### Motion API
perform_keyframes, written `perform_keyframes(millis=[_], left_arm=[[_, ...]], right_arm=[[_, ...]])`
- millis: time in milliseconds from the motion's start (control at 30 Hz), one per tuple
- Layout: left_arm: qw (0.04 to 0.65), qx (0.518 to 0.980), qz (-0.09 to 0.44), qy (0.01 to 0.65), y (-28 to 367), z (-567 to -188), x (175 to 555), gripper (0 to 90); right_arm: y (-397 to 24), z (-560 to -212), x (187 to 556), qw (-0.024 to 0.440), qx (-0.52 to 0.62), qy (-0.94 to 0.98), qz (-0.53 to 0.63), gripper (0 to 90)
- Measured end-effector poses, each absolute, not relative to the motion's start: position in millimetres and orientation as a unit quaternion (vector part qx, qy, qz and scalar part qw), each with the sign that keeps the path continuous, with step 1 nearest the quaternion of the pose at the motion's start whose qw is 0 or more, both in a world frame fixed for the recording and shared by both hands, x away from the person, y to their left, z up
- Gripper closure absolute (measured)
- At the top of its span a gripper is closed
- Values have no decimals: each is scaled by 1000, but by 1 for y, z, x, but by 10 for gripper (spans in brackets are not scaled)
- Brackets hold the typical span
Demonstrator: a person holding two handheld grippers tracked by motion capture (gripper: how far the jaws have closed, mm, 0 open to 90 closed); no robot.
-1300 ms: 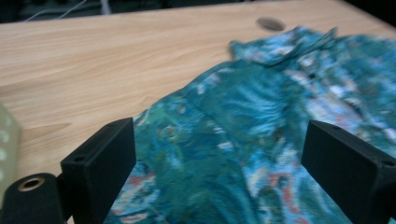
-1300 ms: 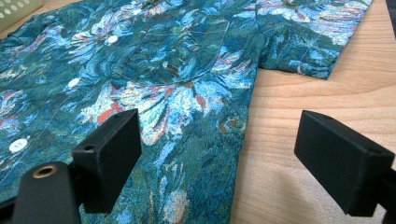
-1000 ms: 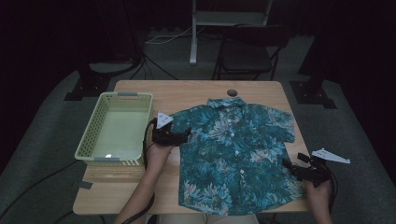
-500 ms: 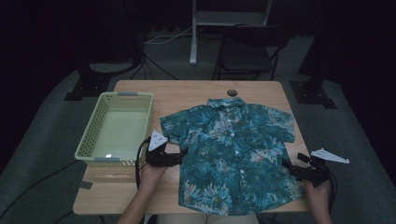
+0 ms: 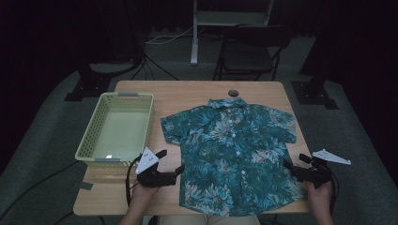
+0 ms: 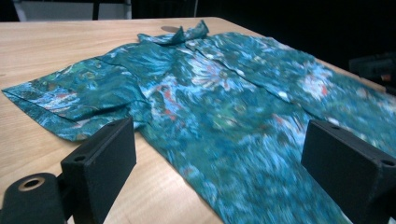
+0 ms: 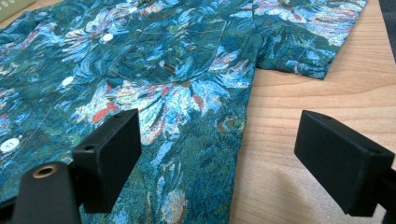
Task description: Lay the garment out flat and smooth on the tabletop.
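- Floral shirt (image 5: pixel 232 150) spread flat, front up and buttoned, at centre of the wooden surface (image 5: pixel 187 93), collar toward 12 o'clock, hem toward 6.
- Left tool (image 5: pixel 174 172) poised at the shirt's 8 o'clock, jaws spread wide, bracketing the lower side edge without gripping it.
- Right tool (image 5: pixel 288 166) stationed at 4 o'clock, jaws likewise spread, astride the opposite side edge where cloth meets bare wood.
- Green basket (image 5: pixel 115 129) waiting at 9 o'clock, nothing inside, well apart from the shirt.
- Judged an early stage: garment laid out and smoothed, both tools lined up on its sides, no fold made, no fabric pinched.
- Left to do, by the look of it: closing on both edges, folding, then likely transfer to the basket.
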State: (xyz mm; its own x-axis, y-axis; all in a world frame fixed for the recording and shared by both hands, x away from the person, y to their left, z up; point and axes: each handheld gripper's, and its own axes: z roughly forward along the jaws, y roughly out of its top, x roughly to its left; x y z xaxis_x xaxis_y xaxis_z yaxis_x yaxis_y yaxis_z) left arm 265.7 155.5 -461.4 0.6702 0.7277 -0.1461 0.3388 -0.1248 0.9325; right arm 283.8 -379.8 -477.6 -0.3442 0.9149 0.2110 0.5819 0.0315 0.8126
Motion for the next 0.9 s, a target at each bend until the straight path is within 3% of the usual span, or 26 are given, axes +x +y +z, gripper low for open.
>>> perform_keyframes(millis=[900], left_arm=[[574, 715, 211, 339, 196, -477, 230, 112]], right_arm=[[-377, -478, 283, 207, 544, 693, 426, 143]])
